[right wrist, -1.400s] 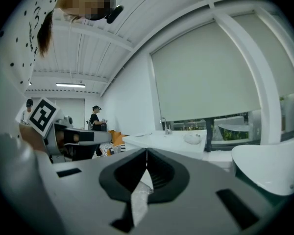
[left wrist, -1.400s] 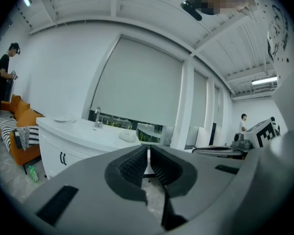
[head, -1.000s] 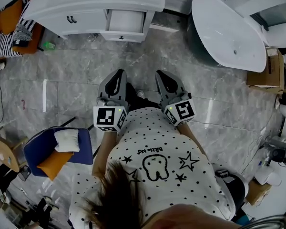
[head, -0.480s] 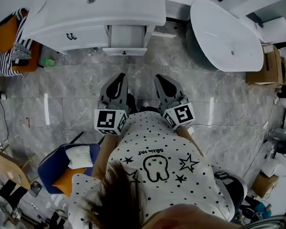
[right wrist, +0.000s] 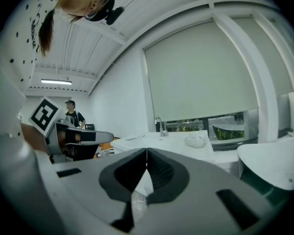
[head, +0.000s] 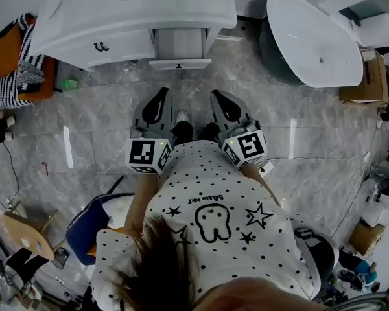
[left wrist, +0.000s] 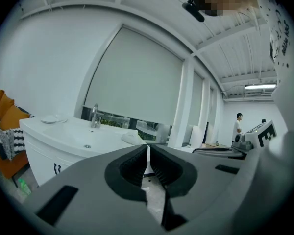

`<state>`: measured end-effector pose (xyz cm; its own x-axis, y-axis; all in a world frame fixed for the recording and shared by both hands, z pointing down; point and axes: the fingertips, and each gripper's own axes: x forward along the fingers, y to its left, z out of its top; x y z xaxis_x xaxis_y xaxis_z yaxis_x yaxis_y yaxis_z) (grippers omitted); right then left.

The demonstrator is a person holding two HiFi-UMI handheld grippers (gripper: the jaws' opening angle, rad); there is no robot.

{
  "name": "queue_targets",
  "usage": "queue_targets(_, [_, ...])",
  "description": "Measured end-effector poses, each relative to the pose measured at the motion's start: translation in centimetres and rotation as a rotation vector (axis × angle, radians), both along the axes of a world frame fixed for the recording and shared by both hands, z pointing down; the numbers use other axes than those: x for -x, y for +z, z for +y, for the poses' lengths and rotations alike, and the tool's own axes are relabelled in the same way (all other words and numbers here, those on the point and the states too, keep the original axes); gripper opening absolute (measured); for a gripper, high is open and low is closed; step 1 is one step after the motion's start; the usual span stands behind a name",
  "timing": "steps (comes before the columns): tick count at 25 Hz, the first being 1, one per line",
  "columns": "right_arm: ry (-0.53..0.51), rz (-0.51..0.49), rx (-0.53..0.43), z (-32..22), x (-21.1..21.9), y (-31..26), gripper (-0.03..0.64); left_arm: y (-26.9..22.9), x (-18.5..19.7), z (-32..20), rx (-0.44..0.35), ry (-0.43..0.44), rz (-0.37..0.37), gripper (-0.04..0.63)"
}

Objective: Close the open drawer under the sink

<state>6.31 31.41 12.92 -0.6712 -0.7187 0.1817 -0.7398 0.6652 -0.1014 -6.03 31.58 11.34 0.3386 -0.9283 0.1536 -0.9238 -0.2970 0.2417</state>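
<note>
The white sink cabinet (head: pixel 117 28) stands at the top of the head view, and its right-hand drawer (head: pixel 179 49) is pulled out over the marble floor. Both grippers are held side by side in front of the person, pointing toward the cabinet and still well short of the drawer. The left gripper (head: pixel 162 94) (left wrist: pixel 148 148) is shut with nothing between its tips. The right gripper (head: pixel 216 97) (right wrist: pixel 146 152) is also shut and empty. The basin top with its faucet (left wrist: pixel 94 115) (right wrist: pixel 159 124) shows above the jaws in both gripper views; the jaws hide the drawer there.
A white bathtub (head: pixel 311 37) lies right of the cabinet, with cardboard boxes (head: pixel 366 76) beyond it. An orange and striped seat (head: pixel 13 63) and a green bottle (head: pixel 68 83) are at the left. A blue chair (head: pixel 91 229) stands behind left. Another person (left wrist: pixel 239 126) stands far off.
Both grippers and the person have moved forward toward the sink cabinet, so the open drawer now sits closer to the jaw tips. Both pairs of jaws stay closed.
</note>
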Motion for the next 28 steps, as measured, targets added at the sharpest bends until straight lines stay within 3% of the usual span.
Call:
queue_targets(7, [0.036,0.033,0.016,0.0,0.1,0.4,0.014,0.7,1.8,0.2,0.012,-0.016,0.022,0.021])
queue_targets(20, [-0.027,0.042,0.061,-1.1,1.9,1.7,0.014,2.1,3.4,-0.2,0.054,-0.083,0.034,0.021])
queue_targets(28, [-0.033,0.041,0.084,-4.2,0.3,2.3,0.014,2.3,2.2,-3.3,0.061,-0.065,0.016,0.021])
